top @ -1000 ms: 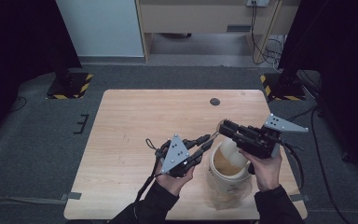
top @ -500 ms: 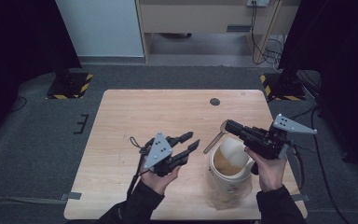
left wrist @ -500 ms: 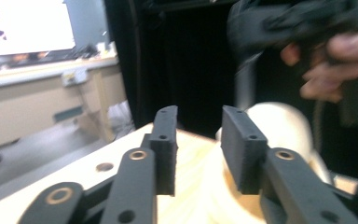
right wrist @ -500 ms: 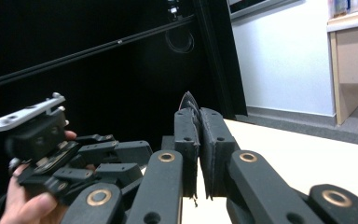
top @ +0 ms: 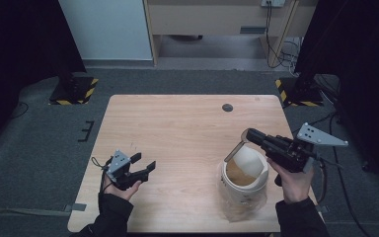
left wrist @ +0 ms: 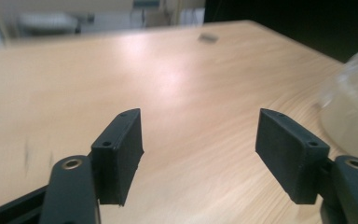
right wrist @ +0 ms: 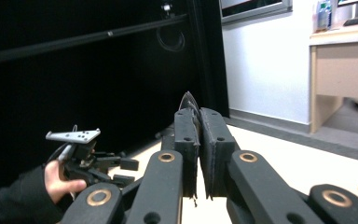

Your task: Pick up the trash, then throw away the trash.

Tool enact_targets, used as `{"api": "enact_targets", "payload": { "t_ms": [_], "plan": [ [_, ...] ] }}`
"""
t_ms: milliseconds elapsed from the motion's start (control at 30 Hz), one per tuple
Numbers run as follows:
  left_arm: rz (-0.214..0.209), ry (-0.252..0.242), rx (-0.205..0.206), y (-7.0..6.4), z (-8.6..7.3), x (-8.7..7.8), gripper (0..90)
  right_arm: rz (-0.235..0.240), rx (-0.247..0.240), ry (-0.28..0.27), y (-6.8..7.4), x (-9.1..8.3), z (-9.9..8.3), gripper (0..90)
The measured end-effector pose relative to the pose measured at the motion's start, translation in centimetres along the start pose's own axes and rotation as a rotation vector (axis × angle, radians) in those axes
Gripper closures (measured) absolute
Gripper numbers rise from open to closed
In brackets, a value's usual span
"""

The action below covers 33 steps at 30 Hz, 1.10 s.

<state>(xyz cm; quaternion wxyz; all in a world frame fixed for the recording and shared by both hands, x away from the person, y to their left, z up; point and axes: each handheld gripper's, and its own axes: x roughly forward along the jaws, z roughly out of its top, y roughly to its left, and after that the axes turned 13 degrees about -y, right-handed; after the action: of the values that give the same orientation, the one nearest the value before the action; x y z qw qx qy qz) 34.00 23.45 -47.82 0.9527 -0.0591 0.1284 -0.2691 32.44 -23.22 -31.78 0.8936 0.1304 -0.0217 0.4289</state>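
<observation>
A cream tub (top: 242, 185) stands at the table's front right, wrapped in a clear plastic bag (top: 233, 153) that also shows as a translucent edge (left wrist: 354, 107) in the left gripper view. My right gripper (top: 249, 134) hovers just above and right of the tub's mouth, shut on a thin edge of the bag (right wrist: 188, 100) pinched between its pads. My left gripper (top: 144, 165) is held low over the front left of the table, far from the tub. Its jaws (left wrist: 198, 135) stand wide open with nothing between them. The right gripper view shows the left gripper (right wrist: 98, 163) in the distance.
A small dark round disc (top: 227, 107) lies near the table's far edge, also seen as a disc (left wrist: 208, 38) ahead of the left jaws. Bare wood (top: 187, 133) spans the table's middle. Yellow-black striped bases (top: 74, 91) stand on the floor beyond it.
My left gripper has drawn away from the tub to the front left of the table, open. The right gripper has shifted slightly right, still pinching the bag edge.
</observation>
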Motion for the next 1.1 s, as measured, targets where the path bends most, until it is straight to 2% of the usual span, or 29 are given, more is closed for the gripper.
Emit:
{"api": "enact_targets", "payload": {
  "t_ms": [33,200,400,567,600,733,1100],
  "plan": [
    [0.034,0.012,-0.011,1.0,-0.3,0.2,28.3,0.002,-0.005,0.001,0.2,-0.2,0.1,86.3],
    [0.055,0.048,-0.041,2.1,-0.8,0.6,25.8,-0.010,-0.028,0.011,0.3,-0.8,0.0,86.3],
    [0.061,0.079,-0.045,2.3,-1.0,0.8,23.8,-0.035,-0.051,0.030,0.3,-1.6,-0.2,86.2],
    [0.063,0.083,-0.044,2.3,-1.0,0.8,23.3,-0.039,-0.072,0.049,0.6,-1.6,-0.5,86.2],
    [0.062,0.088,-0.041,2.3,-1.0,0.9,23.3,-0.044,-0.085,0.067,0.8,-1.7,-0.7,86.2],
    [0.057,0.088,-0.035,2.2,-1.0,1.0,23.2,-0.050,-0.081,0.080,0.8,-1.8,-1.1,86.2],
    [0.063,0.094,-0.030,2.2,-1.0,1.1,23.2,-0.046,-0.113,0.131,1.0,-1.5,-2.0,85.6]
  ]
}}
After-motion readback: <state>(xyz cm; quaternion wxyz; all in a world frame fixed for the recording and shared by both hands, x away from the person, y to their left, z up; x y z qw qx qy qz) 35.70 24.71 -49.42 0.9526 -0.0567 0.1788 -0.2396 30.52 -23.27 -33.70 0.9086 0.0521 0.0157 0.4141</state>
